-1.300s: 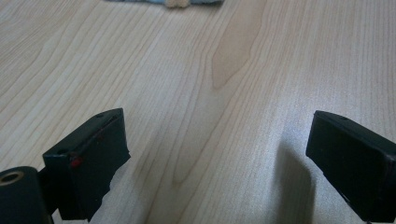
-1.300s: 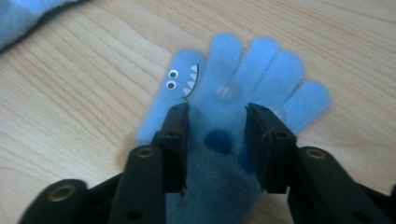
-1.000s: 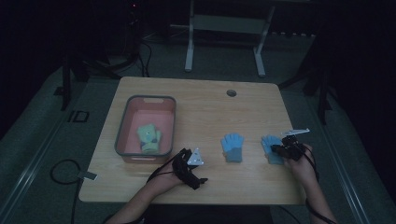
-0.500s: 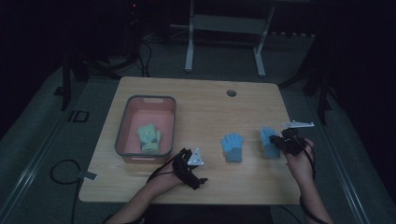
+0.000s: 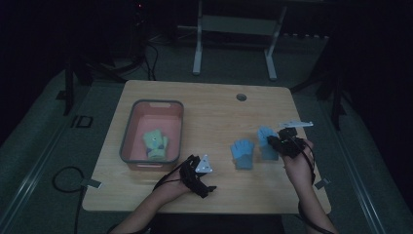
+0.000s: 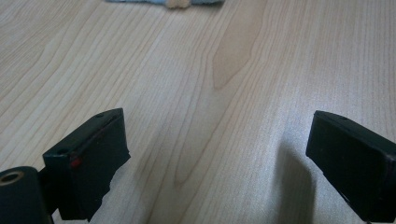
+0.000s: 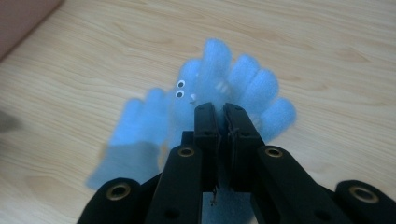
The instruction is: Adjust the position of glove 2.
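Blue fleece glove (image 7: 219,93) is pinched in the right gripper (image 5: 273,143), seemingly lifted off the table's (image 5: 214,107) right side — it should be carried level to the bin (image 5: 127,127); the left gripper (image 6: 219,154) rests agape.

The right gripper (image 7: 223,112) hides the cuff of the blue glove (image 7: 224,88) it pinches — a second glove (image 7: 135,135) beyond is blurred. In the left gripper view, another glove (image 6: 163,2) is cut off by the top edge.
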### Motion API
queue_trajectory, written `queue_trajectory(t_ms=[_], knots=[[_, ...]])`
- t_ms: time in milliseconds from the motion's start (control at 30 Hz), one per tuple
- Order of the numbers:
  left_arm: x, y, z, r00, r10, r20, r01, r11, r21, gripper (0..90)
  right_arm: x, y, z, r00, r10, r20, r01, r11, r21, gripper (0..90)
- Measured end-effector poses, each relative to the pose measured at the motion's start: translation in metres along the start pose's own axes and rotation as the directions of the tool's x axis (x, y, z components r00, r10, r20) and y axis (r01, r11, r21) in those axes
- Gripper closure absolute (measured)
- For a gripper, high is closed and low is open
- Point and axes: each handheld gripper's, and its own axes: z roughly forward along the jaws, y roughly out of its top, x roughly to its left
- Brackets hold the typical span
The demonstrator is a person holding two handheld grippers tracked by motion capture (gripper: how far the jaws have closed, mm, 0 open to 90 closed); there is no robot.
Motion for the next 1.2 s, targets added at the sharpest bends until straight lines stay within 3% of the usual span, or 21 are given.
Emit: queue_trajectory(t_ms=[100, 133, 333, 533, 933, 1200], knots=[[0.0, 0.0, 0.0, 1.0, 0.0, 0.0, 0.0, 1.0, 0.001, 5.8, 0.009, 0.002, 0.003, 0.9999, -0.012, 0.004, 0.012, 1.0, -0.005, 84.7], [0.0, 0.0, 0.0, 1.0, -0.001, 0.0, 0.001, 1.0, 0.0, 5.8, 0.017, 0.004, 0.005, 0.9999, 0.002, -0.017, -0.002, 1.0, -0.008, 84.7], [0.0, 0.0, 0.0, 1.0, 0.002, 0.001, -0.002, 1.0, -0.001, 5.8, 0.041, 0.008, 0.017, 0.999, -0.015, -0.042, 0.015, 1.0, -0.007, 84.6], [0.0, 0.0, 0.0, 1.0, -0.001, 0.002, 0.001, 1.0, -0.005, 5.8, 0.055, 0.005, 0.03, 0.9981, -0.014, -0.06, 0.014, 1.0, 0.015, 84.3], [-0.001, -0.001, 0.0, 1.0, -0.002, 0.007, 0.002, 1.0, -0.003, 5.8, 0.057, -0.009, 0.06, 0.9976, 0.0, -0.07, 0.007, 0.995, 0.098, 83.6], [-0.001, -0.001, 0.0, 0.9999, -0.011, 0.007, 0.011, 0.9999, -0.01, 5.8, 0.056, -0.02, 0.088, 0.999, -0.002, -0.045, 0.009, 0.987, 0.158, 77.2]])
